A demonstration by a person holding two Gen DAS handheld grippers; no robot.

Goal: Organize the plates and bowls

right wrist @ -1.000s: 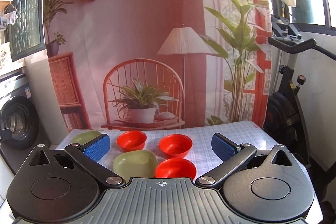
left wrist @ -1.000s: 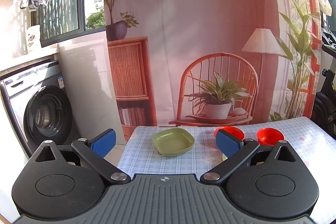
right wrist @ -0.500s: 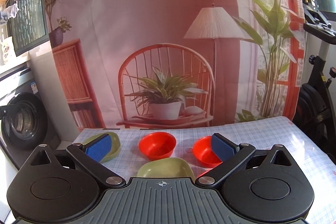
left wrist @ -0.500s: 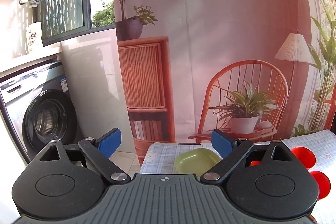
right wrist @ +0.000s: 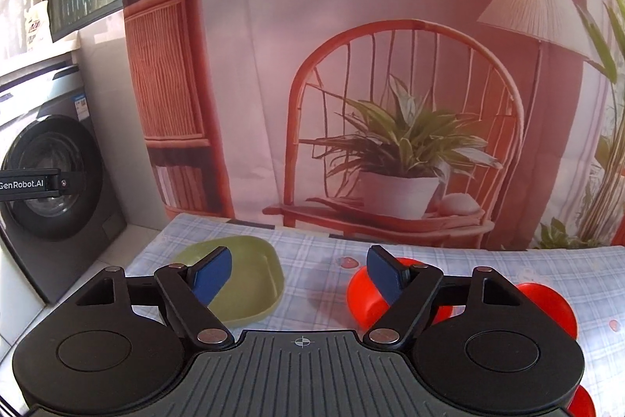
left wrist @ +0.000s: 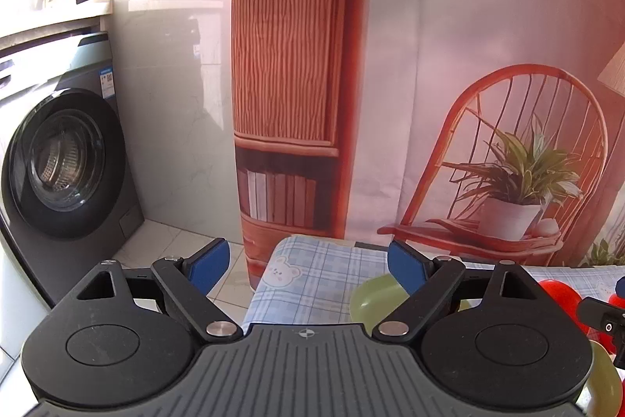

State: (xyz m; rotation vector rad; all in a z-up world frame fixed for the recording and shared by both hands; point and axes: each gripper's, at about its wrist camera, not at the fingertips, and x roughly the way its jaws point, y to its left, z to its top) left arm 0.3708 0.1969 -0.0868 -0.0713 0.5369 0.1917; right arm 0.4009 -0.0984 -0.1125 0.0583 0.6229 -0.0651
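My left gripper [left wrist: 306, 262] is open and empty, above the left end of the checked table [left wrist: 312, 284]. A green plate [left wrist: 371, 294] lies just under its right finger. A red bowl [left wrist: 558, 294] shows at the right, and a second green dish [left wrist: 603, 383] at the lower right edge. My right gripper [right wrist: 299, 274] is open and empty above the table. The green plate [right wrist: 258, 284] lies under its left finger. A red bowl [right wrist: 363, 296] sits behind its right finger, with another red bowl [right wrist: 547, 303] further right and a third [right wrist: 584, 403] at the bottom right.
A washing machine [left wrist: 58, 163] stands on the floor to the left of the table. A printed backdrop [right wrist: 390, 65] with a chair and plant hangs behind the table. The left gripper's body [right wrist: 31, 182] juts in at the left of the right wrist view.
Both grippers have swung to the left and moved closer to the table. The left view now faces the table's left end and the washing machine. Both stay open.
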